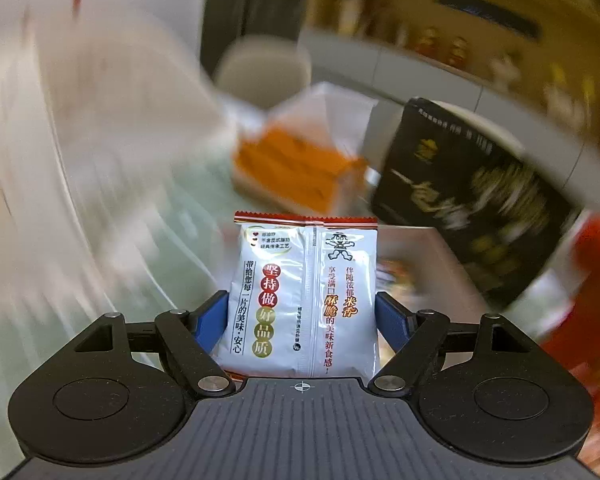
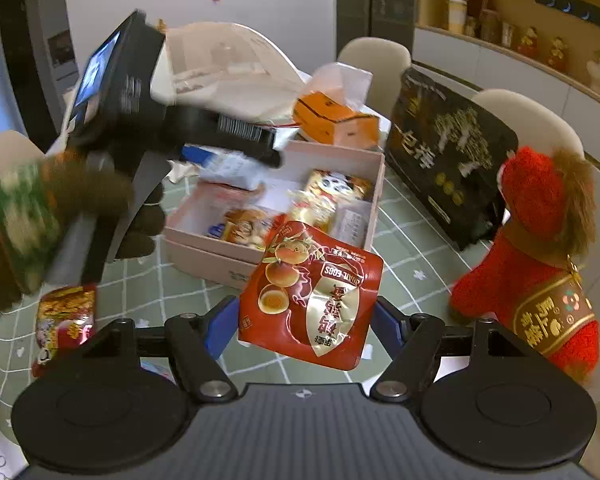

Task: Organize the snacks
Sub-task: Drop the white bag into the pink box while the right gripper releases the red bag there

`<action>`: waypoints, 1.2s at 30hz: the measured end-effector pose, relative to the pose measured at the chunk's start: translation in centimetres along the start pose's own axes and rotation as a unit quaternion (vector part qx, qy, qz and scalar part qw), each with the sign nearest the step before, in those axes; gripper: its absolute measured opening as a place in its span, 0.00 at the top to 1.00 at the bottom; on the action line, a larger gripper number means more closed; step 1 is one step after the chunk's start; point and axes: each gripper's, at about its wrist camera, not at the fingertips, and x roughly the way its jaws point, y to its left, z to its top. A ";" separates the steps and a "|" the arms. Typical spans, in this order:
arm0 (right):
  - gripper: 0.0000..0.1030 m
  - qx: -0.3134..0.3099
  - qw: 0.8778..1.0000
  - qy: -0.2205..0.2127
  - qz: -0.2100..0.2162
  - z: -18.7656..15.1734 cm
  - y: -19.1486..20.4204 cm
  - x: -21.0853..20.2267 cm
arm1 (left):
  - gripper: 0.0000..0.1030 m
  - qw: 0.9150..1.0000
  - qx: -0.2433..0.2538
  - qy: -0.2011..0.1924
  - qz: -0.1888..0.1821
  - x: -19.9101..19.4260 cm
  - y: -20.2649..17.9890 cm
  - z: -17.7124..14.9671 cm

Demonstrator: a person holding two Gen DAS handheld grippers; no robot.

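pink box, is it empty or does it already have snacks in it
Not empty. The right wrist view shows the open pink box holding several wrapped snacks, though part of its white floor is bare.

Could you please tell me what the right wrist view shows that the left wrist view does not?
Only the right wrist view: the right gripper holding a red quail-egg pouch, and the open pink box. Only the left wrist view: the left gripper holding a white rice-cracker packet. Both: the orange carton and black gift box.

The white packet [image 1: 304, 300] and red pouch [image 2: 312, 296] look like glossy, crinkled plastic film. The red toy [image 2: 532, 264], at three o'clock, is fuzzy cloth; the pink box [image 2: 204, 252] looks like matt card.
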 end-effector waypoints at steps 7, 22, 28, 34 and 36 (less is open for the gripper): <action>0.30 0.010 1.000 0.015 -0.003 0.5 -0.8 1.6 | 0.22 0.987 -0.045 0.052 -0.143 1.8 1.8 -1.7; 0.26 0.037 0.995 -0.079 0.048 12.0 -0.6 8.3 | 0.23 0.969 -0.213 -0.013 -0.125 -11.2 8.3 -6.6; 0.26 0.043 0.994 -0.082 0.053 9.1 0.2 8.6 | 0.23 0.971 -0.229 0.015 -0.065 -19.3 8.0 -15.3; 0.26 -0.003 0.993 -0.060 0.097 2.5 1.2 5.8 | 0.25 0.950 -0.312 0.021 0.012 -24.1 8.3 -24.1; 0.26 -0.013 0.991 -0.043 0.126 0.9 1.8 5.5 | 0.25 0.947 -0.319 0.014 0.021 -25.0 8.0 -25.6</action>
